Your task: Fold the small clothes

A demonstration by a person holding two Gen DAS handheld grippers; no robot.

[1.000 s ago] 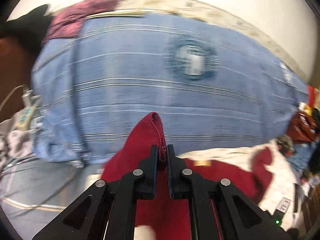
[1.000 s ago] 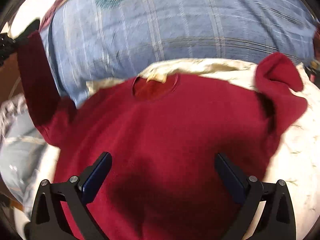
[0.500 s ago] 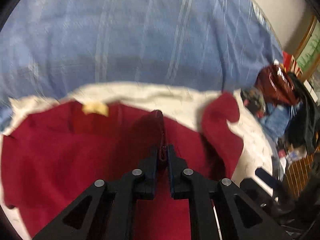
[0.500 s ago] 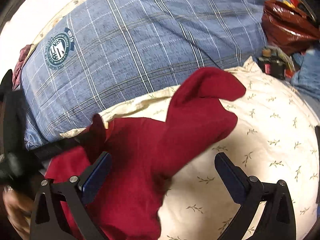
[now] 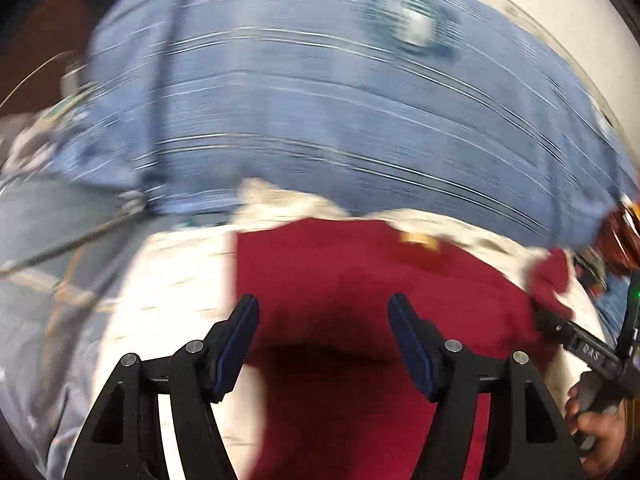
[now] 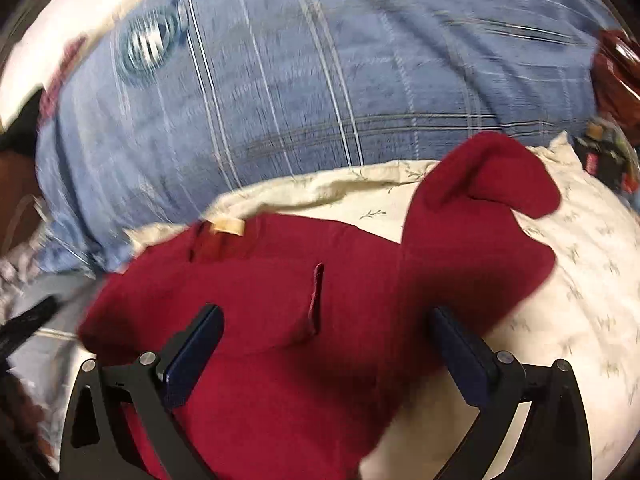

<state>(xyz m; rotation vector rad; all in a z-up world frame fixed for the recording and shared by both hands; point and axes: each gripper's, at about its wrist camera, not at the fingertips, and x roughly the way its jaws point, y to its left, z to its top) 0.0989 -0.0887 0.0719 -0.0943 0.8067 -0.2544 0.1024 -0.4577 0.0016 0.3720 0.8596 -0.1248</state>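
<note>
A dark red shirt [image 5: 360, 292] lies on a cream floral pillow [image 5: 176, 288]. Its left sleeve is folded in over the body, the cuff [image 6: 316, 292] lying near the middle. The right sleeve [image 6: 488, 200] still sticks out over the pillow [image 6: 580, 280]. A tan neck label [image 6: 226, 225] shows at the collar. My left gripper [image 5: 324, 340] is open and empty above the shirt's left part. My right gripper [image 6: 326, 356] is open and empty above the shirt's [image 6: 280, 380] body. The left wrist view is blurred by motion.
A blue plaid blanket with a round emblem [image 6: 320, 80] lies behind the pillow. A dark red bag [image 6: 616, 76] and clutter sit at the far right. Grey fabric and cables [image 5: 48, 280] lie at the left. The other handheld gripper and hand [image 5: 592, 392] show at the right edge.
My left gripper carried the left sleeve across the shirt, let it go and opened, then drew back to the left. The right gripper stayed open and shifted back over the shirt.
</note>
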